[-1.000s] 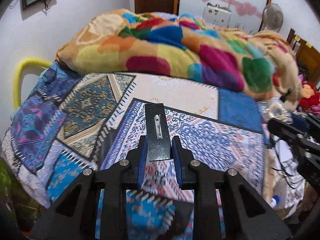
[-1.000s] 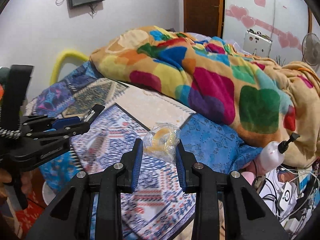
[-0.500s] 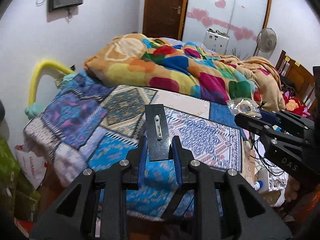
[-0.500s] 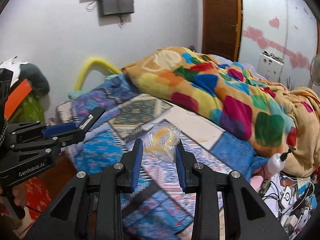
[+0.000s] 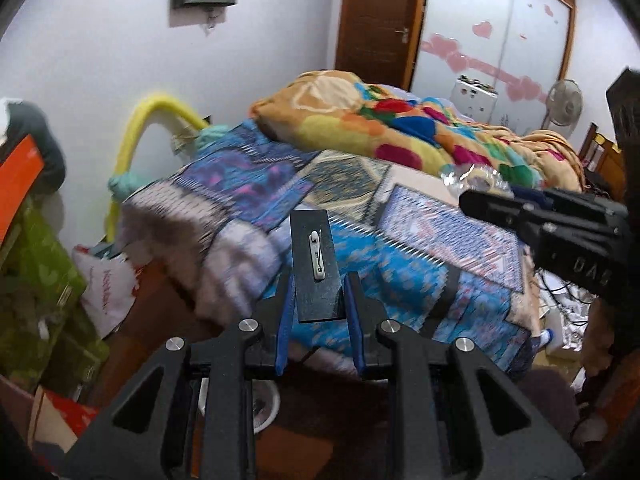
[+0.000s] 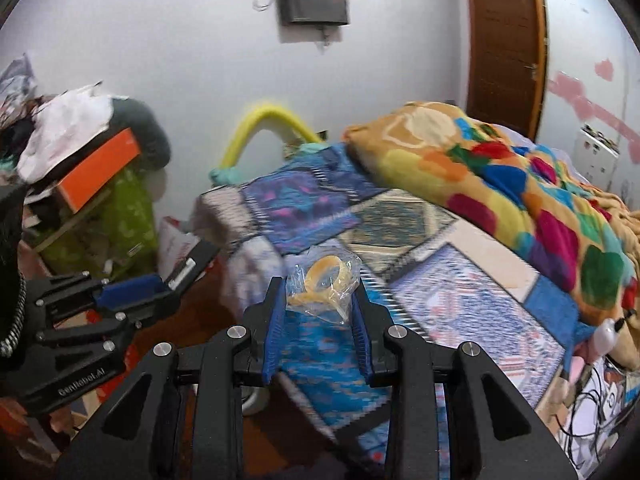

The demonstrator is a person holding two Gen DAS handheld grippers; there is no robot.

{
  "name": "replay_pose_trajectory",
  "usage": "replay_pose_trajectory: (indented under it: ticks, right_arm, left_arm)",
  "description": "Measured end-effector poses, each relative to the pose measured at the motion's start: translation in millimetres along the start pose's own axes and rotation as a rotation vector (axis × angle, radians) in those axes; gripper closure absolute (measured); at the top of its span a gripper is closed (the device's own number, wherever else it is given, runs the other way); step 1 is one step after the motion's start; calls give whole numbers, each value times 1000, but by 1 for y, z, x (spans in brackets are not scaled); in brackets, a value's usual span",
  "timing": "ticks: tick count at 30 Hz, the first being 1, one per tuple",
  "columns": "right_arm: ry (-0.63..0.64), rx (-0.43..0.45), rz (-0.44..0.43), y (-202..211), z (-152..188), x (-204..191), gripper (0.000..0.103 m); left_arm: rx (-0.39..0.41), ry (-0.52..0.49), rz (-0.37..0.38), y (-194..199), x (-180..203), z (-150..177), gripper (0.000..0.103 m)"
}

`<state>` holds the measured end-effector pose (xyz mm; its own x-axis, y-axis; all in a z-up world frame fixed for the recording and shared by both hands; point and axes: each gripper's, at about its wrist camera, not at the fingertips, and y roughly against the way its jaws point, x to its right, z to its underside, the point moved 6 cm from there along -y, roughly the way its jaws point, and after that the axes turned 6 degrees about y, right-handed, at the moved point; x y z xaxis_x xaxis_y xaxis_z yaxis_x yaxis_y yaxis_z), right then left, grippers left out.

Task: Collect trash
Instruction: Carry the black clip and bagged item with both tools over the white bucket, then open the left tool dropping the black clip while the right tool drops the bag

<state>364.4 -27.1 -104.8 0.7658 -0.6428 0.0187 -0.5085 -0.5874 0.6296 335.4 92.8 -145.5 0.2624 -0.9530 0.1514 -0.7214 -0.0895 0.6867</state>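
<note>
Black card (image 5: 316,264) and clear plastic wrapper (image 6: 322,282), each pinched in a hand-held gripper.

There are two grippers, the left gripper (image 5: 319,286) and the right gripper (image 6: 319,298), one black card (image 5: 316,266), one clear plastic wrapper (image 6: 322,282), one bed (image 5: 420,248), and one colourful blanket (image 6: 500,184).

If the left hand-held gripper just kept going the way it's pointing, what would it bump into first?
Probably the bed's patchwork cover: beyond the black card pinched in the left hand-held gripper, the cover's near edge lies straight ahead. Depth is hard to judge through this lens.
</note>
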Motion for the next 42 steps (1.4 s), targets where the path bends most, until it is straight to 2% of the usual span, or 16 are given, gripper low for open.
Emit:
replay_pose_trajectory:
  ticks: [5, 11, 17, 23, 27, 28, 29, 31, 34, 36, 42]
  right_arm:
    - [35, -23, -84, -23, 1, -46, 75]
    - [69, -93, -185, -68, 15, -97, 75]
    - [108, -194, -236, -114, 38, -128, 75]
    - [101, -316, -269, -155, 72, -142, 75]
    - [112, -388, -280, -176, 94, -148, 75]
    - [108, -411, -287, -183, 101, -150, 75]
    - [105, -427, -293, -189, 105, -151, 75]
    - [98, -459, -306, -201, 112, -155, 75]
    - [103, -484, -321, -215, 115, -165, 75]
    - [112, -488, -318, -225, 115, -171, 75]
    - [83, -498, -362, -242, 108, -180, 73]
  left_arm:
    - [10, 46, -64, 6, -48, 25, 79]
    - [-17, 125, -119, -7, -97, 57, 79]
    - [-101, 221, -159, -40, -140, 94, 79]
    - [-190, 323, -200, -74, -178, 138, 79]
    - [-254, 387, -198, -96, -191, 170, 79]
    - [-267, 393, -197, -100, -192, 175, 98]
    - [-298, 392, -190, -108, -193, 184, 103]
    - [-331, 408, -186, -119, -196, 196, 103]
    - [-340, 415, -174, -131, -199, 204, 103]
    - [-343, 415, -199, -141, -204, 206, 103]
    - [-307, 495, -200, -143, -221, 197, 101]
